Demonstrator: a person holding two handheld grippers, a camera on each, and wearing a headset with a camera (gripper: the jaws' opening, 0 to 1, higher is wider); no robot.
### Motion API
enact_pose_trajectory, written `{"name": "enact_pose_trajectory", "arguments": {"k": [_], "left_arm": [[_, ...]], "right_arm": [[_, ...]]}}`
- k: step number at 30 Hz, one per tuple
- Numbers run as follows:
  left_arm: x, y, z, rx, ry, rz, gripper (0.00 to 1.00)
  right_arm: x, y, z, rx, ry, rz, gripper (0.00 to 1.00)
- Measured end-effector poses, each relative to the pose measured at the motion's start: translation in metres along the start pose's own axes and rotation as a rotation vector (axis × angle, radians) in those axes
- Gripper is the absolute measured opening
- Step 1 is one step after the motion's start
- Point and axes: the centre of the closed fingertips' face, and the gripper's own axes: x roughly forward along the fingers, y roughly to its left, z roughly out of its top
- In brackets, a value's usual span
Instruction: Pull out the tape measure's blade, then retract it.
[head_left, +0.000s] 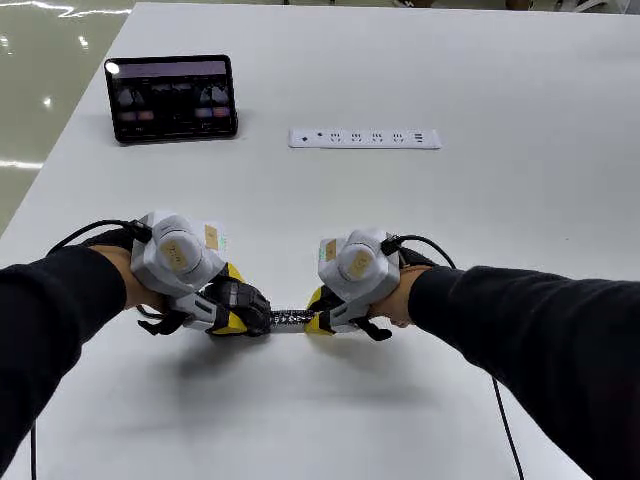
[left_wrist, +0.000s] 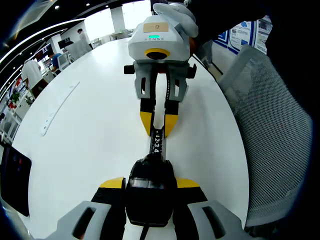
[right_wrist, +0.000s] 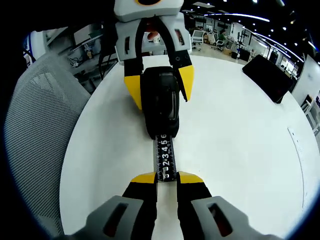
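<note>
Numbers on the blade (right_wrist: 165, 152) read clearly in both gripper views, while in your head view it's just a short grey strip between your hands. Your left tongs (left_wrist: 150, 184) are clamped on the black case of the tape measure (left_wrist: 150, 202), with a yellow pad on either side, near your edge of the table (head_left: 480, 200). Can't tell if the case rests on the table or hangs just above it. Your right tongs (right_wrist: 166, 179) are pinched together on the free end of the blade. Only a short length is out of the case, running straight between the two.

Table is plain white and a bit glossy. Head view catches a shiny greenish floor (head_left: 40, 80) off to the left. The gripper views show an open office with ceiling strip lights and a grey mesh chair (left_wrist: 270, 135) at your side of the table.

Farther up the table there's a dark tablet (head_left: 170, 97) and a white power strip (head_left: 364, 138), both well apart from the tape measure. From above, the grey bodies of your tongs cover part of the case.
</note>
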Motion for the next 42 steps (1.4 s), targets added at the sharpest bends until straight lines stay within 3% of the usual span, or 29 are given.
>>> {"name": "enact_pose_trajectory", "arguments": {"k": [24,42], "left_arm": [[0.000,0.000,-0.002,-0.029,-0.009,0.010,0.33],[0.001,0.003,-0.004,-0.019,-0.005,0.012,0.32]], "right_arm": [[-0.019,-0.001,-0.028,0.029,0.015,-0.008,0.09],[-0.035,-0.004,-0.047,0.042,0.034,-0.021,0.09]]}}
